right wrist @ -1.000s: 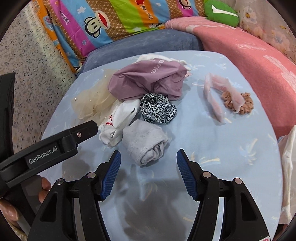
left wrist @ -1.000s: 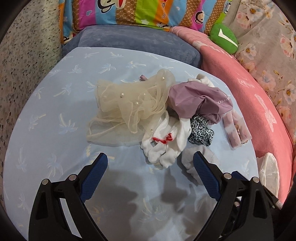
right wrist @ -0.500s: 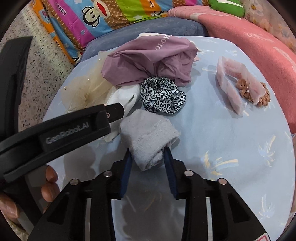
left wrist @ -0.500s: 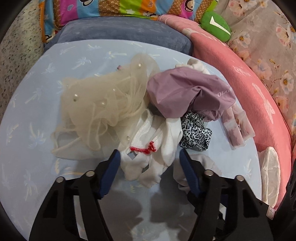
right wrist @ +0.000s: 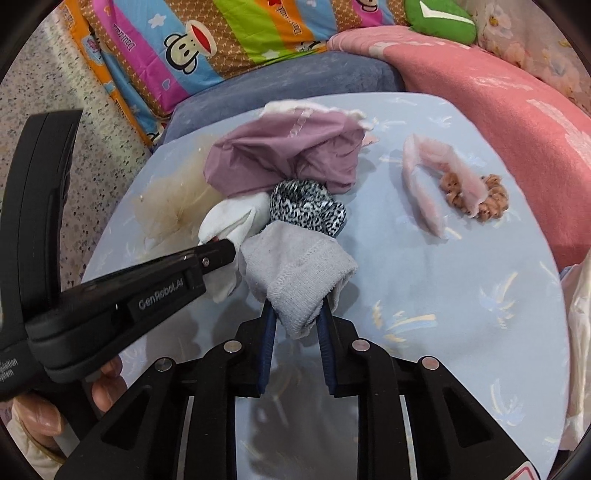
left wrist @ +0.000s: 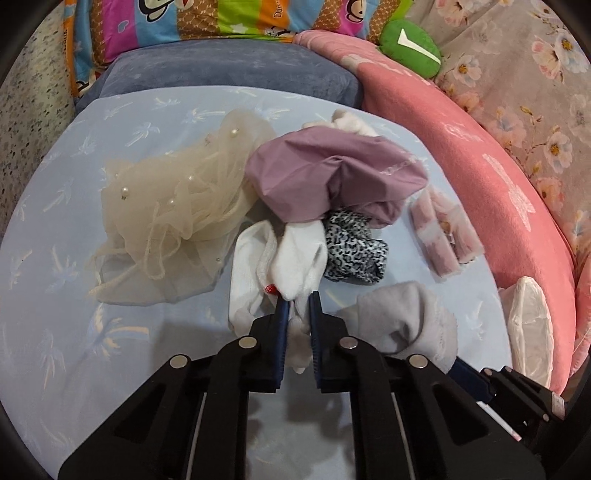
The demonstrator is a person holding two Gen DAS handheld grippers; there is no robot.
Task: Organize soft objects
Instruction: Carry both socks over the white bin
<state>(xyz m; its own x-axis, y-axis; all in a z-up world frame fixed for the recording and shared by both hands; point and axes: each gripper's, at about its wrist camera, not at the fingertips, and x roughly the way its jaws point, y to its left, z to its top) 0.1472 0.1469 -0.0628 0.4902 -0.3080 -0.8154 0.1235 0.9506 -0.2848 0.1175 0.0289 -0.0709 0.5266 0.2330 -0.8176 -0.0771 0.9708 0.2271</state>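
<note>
Round table under a pale blue cloth printed with palm trees (left wrist: pixel 74 229), ringed by a grey-blue cushion (left wrist: pixel 229 70), a pink blanket (left wrist: pixel 491 192) and a bright striped cartoon-monkey pillow (right wrist: pixel 236 33). A green plush cushion with a white tick (left wrist: pixel 410 48) wedged at the far right.

Heaped mid-table: cream tulle veil dotted with pearls (left wrist: pixel 173 206) at left, touching a crumpled mauve fabric garment (left wrist: pixel 332 173) at centre. Just below the mauve one, a black-and-white leopard-print scrunchie (left wrist: pixel 351 247). Off to the right and apart from the heap, a pale pink fuzzy headband (right wrist: pixel 424 192) with a brown curly scrunchie (right wrist: pixel 491 199) lying against it. White plastic bag (left wrist: pixel 528 328) at the table's right edge.

Left gripper (left wrist: pixel 296 303) narrowed right down, jaws having just been closing, now pinched on the white knitted sock with a red mark (left wrist: pixel 295 254) at the near side of the heap; sock cloth bunched between the blue pads and spilling out above and below them.

Right gripper (right wrist: pixel 295 314) likewise just been closing, clamped on the rolled grey towelling sock (right wrist: pixel 299 273), its hemmed end drooping between the pads, right beside the white sock. Fingers of a hand (right wrist: pixel 40 417) wrapped round the left tool's handle at lower left.
</note>
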